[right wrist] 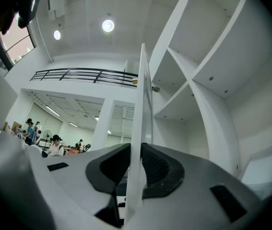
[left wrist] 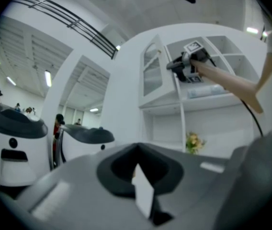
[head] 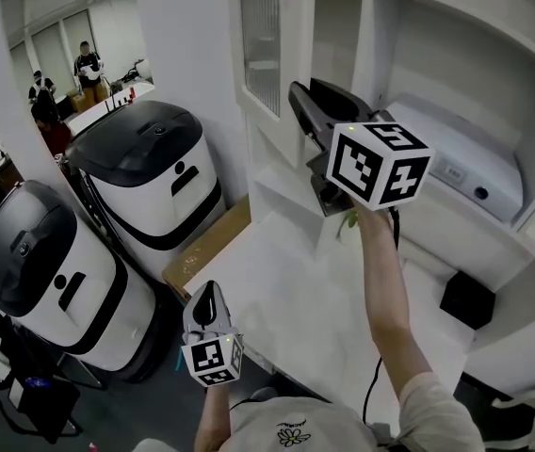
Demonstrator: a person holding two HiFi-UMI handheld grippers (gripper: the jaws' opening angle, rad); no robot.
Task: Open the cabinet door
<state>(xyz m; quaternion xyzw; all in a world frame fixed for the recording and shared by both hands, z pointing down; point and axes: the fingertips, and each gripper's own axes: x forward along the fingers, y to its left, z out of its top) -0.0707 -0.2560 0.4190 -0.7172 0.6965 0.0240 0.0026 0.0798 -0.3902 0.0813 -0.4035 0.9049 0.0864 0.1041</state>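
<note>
1. One cabinet door (head: 249, 92), white-framed with a glass panel, stands swung out from the upper left compartment of the cabinet (head: 371, 26). In your right gripper view it is edge-on (right wrist: 138, 128), running up the middle of the picture.
2. Your right gripper (head: 298, 97) is raised to that door and clamped on its free edge. The dark ribbed pads (right wrist: 157, 169) press the thin white frame from both sides, so the jaws are only as far apart as the frame is thick. From the left gripper view you can see it (left wrist: 176, 66) at the door's (left wrist: 151, 73) edge, with your arm reaching in from the right.
3. Your left gripper (head: 206, 299) sits low and near your body, well apart from the cabinet. Its jaws (left wrist: 138, 164) are together and hold nothing you could name; only a white sliver shows at their seam.
4. Behind the open door, a pale boxy device (head: 465, 158) rests on a shelf. A small bunch of flowers (left wrist: 192, 142) stands on the shelf below, and a black box (head: 467, 299) lies lower right.
5. Left of the cabinet stand two rounded white-and-black machines (head: 150, 172), with a cardboard box (head: 206, 248) beside the nearer one. People (head: 89, 64) are far back in the room.
</note>
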